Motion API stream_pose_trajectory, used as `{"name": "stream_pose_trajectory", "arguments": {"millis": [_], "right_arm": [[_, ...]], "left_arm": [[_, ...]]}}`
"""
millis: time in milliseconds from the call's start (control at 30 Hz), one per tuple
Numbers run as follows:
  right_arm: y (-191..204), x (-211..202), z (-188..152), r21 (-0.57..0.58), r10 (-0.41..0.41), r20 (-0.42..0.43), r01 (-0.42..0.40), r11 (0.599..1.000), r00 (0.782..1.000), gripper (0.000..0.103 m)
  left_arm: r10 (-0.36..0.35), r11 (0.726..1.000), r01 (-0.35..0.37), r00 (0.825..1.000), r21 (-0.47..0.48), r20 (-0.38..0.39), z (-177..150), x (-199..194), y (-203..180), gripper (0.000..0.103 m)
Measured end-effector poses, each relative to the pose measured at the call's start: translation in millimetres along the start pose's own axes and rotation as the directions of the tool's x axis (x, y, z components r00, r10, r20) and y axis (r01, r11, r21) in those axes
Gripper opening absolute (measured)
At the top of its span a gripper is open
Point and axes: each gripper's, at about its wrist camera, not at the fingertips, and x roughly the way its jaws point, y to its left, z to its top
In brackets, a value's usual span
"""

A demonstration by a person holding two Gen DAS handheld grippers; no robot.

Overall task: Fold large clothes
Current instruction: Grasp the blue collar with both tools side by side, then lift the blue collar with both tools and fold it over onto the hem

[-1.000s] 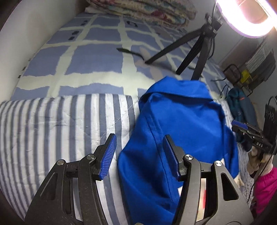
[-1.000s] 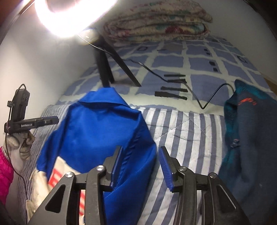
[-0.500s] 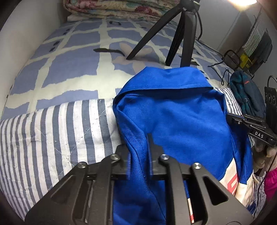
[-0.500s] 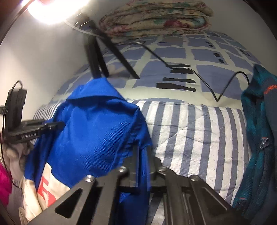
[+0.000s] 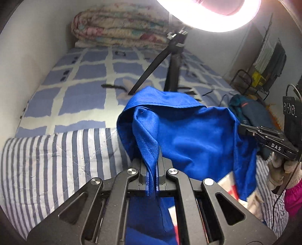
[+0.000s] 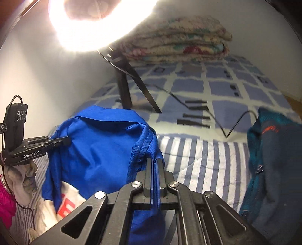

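Observation:
A large blue garment with a white and red part low down hangs lifted over the striped quilt. My left gripper is shut on its left seam edge, the cloth pinched between the pads. Seen from the right wrist, the same blue garment bulges to the left, and my right gripper is shut on its right seam edge. Each view shows the other gripper from the side, held by a gloved hand, its tip at the garment's far edge.
A tripod with a bright ring light stands on the blue checked bedspread behind the garment, its cable trailing. A folded floral quilt lies at the wall. A dark teal jacket lies to the right.
Both grippers closed on the blue garment's side edges and lifted them. The garment rose off the striped quilt and now bulges between the two grippers.

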Motion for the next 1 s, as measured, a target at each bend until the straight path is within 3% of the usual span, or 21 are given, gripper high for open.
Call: {"name": "stream_pose_trajectory", "arguments": {"millis": [267,533,767,1000], "right_arm": [[19.0,-69.9,-5.0,-0.033,0.022,0.062,-0.020,0.999,0.998,0.000],[50.7,-168.0,-44.0,-0.064,0.038,0.133,-0.030,0.998,0.990,0.000],[86.2,-236.1,-116.2,-0.089,0.039,0.131,-0.027,0.996,0.991,0.000],[110.0,-274.0,-213.7,-0.105,0.023,0.106,-0.012,0.994,0.994,0.000]], "left_arm": [[-0.043,0.999,0.041,0.996,0.030,0.080,-15.0,-76.8,-33.2,0.001],[-0.074,0.995,0.064,0.986,0.070,0.147,-62.8,-175.0,-81.0,0.001],[-0.089,0.991,0.076,0.988,0.107,0.123,-143.6,-238.3,-116.6,0.001],[-0.086,0.987,0.081,0.996,0.139,0.032,-232.0,-252.4,-135.9,0.001]]}}
